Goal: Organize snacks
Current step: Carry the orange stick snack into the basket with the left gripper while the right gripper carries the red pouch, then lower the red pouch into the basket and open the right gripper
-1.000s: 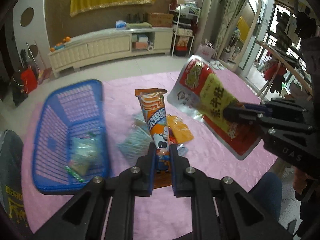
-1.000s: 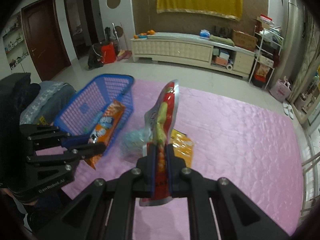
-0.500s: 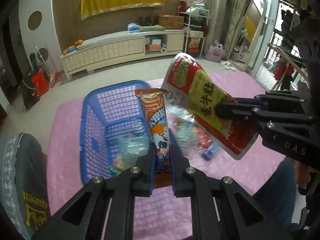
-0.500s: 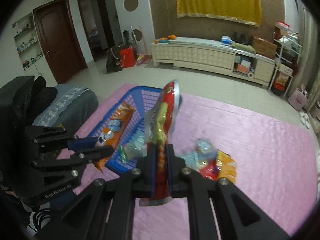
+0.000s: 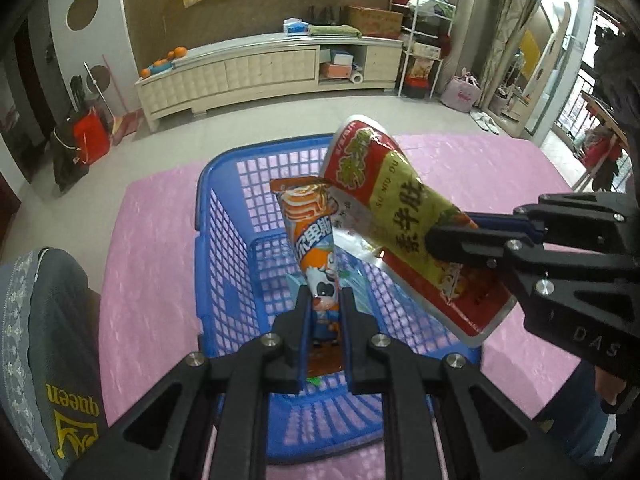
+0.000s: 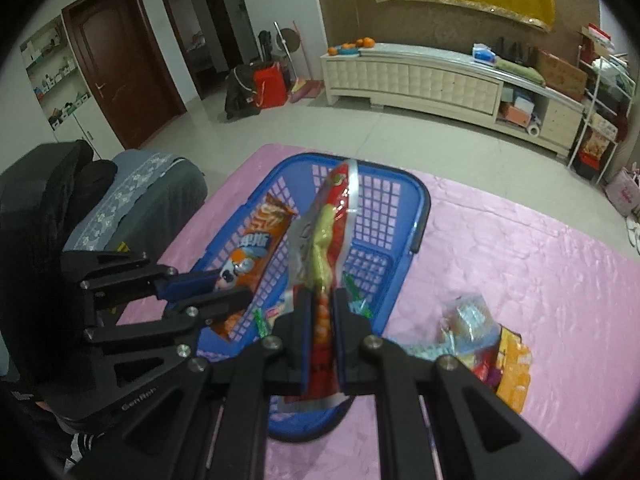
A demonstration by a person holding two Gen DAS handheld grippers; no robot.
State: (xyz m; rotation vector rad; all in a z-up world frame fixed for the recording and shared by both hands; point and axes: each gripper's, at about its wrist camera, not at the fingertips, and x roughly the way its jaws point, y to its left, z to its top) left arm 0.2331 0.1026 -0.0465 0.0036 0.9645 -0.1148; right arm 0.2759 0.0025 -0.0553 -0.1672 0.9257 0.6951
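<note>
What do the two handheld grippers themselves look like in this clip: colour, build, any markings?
Both are matte black, angular linkage frames with triangular cut-outs and silver bolt heads. The left gripper has blue pads lining its fingers; the right gripper has the same blue lining. Embossed lettering shows on the bodies: "DAS" on the right one, a partly legible "Gen Rob" on the left. No cables are visible.

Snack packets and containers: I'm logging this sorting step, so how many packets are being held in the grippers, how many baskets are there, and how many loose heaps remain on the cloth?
Held packets: 2, the orange packet in the left gripper and the red-and-green packet in the right gripper.
Blue basket: 1.
Loose snack heap on the pink cloth: 1.
Total: 4.
</note>
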